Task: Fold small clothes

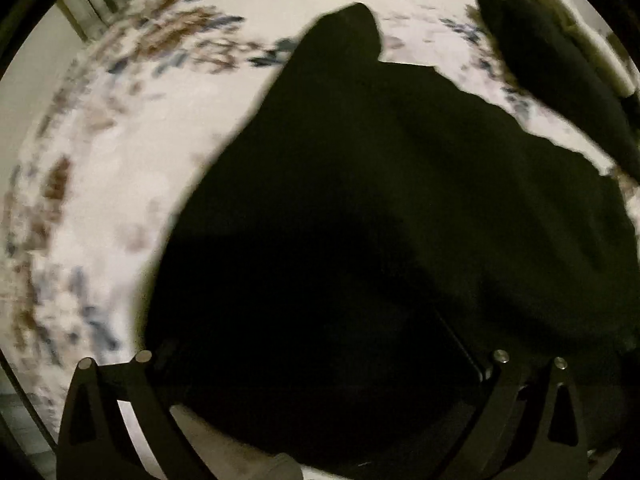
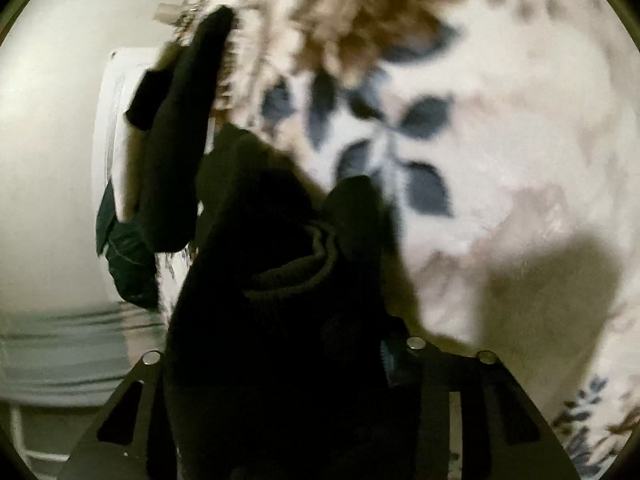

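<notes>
A black garment (image 1: 380, 208) lies spread over a pale cover printed with blue and brown leaves (image 1: 120, 152), which carries everything here. In the left wrist view the cloth fills the middle and the near side, with one rounded corner reaching toward the far edge of the cover. The left gripper (image 1: 320, 380) hangs over the near part of that cloth with its jaws spread wide apart; the cloth lies under and between them, and nothing shows the pads pressing on it. A second dark piece of clothing (image 1: 560, 80) lies at the far right corner of the cover, separate from the main garment, beside something pale and folded that is too blurred to name. In the right wrist view the right gripper (image 2: 280, 360) has black cloth (image 2: 272, 280) bunched thickly between its partly closed jaws, with a ribbed edge showing just ahead of them; the fabric hides the fingertips, so whether the pads actually pinch it cannot be told. A long dark piece (image 2: 180, 140) stands beyond it near the cover's left edge. No containers can be made out.
</notes>
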A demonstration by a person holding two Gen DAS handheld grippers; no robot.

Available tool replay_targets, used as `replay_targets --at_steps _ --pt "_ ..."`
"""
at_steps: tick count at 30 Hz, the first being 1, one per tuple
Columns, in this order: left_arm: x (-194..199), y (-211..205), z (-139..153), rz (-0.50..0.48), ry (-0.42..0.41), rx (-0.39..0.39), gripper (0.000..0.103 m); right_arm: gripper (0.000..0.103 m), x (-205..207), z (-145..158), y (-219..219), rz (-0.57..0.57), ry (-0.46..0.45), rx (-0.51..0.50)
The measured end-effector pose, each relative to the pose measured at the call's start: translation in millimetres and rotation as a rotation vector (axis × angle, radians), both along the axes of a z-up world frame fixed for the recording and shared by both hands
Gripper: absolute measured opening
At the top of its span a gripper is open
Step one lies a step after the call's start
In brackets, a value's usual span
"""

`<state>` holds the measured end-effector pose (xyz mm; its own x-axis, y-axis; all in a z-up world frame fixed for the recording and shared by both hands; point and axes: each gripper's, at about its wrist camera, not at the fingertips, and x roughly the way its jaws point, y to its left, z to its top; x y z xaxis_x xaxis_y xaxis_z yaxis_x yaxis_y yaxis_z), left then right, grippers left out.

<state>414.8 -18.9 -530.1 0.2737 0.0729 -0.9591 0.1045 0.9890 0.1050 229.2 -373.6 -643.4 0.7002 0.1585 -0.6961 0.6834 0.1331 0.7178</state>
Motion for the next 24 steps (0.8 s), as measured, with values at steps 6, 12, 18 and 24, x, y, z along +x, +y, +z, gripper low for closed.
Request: replay_targets --at_steps 6,12,18,24 --pt "9.0 45.6 -15.0 0.093 0.078 -0.100 0.103 0.039 36.5 67.3 33.0 0.104 0.039 -0.235" --pt "7.5 71.0 -3.9 0.115 0.098 -0.177 0.103 0.036 104.9 123.7 97.7 0.293 0.064 -0.494" --pt "-13.9 136.1 24.1 0.223 0.050 -0.205 0.103 0.036 194.3 139.1 234.1 0.647 0.047 -0.728" --pt "-47.3 222.0 23.8 0.404 0.036 -0.186 0.103 0.035 232.4 81.0 397.1 1.124 0.132 -0.931"
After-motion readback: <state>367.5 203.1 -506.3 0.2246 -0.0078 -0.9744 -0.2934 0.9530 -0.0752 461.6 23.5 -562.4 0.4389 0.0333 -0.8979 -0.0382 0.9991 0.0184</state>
